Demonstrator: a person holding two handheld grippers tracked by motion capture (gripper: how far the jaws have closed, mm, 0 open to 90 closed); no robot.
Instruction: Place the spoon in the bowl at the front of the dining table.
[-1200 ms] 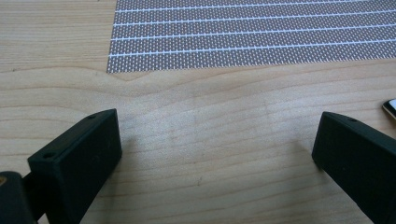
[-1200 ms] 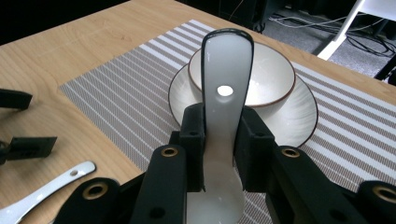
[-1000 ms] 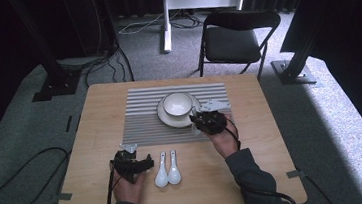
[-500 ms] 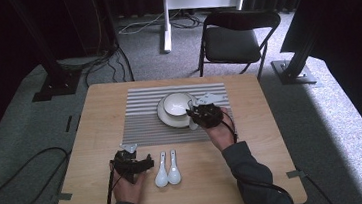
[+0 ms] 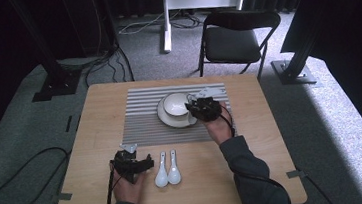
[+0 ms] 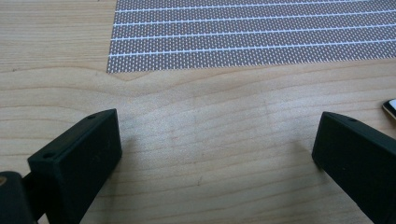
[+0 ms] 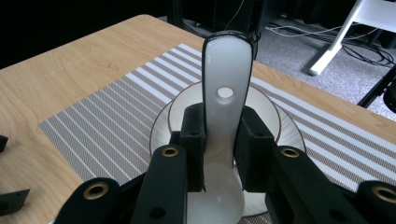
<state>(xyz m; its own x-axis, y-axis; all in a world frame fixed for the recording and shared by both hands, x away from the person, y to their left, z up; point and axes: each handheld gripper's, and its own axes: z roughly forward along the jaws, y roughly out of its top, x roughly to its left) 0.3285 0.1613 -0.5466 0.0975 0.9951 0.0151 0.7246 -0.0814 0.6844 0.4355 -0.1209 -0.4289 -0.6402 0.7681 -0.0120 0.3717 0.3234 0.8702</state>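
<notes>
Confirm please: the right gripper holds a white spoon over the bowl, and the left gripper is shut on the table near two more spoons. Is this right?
Not quite. The left gripper is open: the left gripper view shows its jaws wide apart over bare table. The rest stands: the right gripper holds a white spoon over the bowl, and two spoons lie near the left gripper.
</notes>
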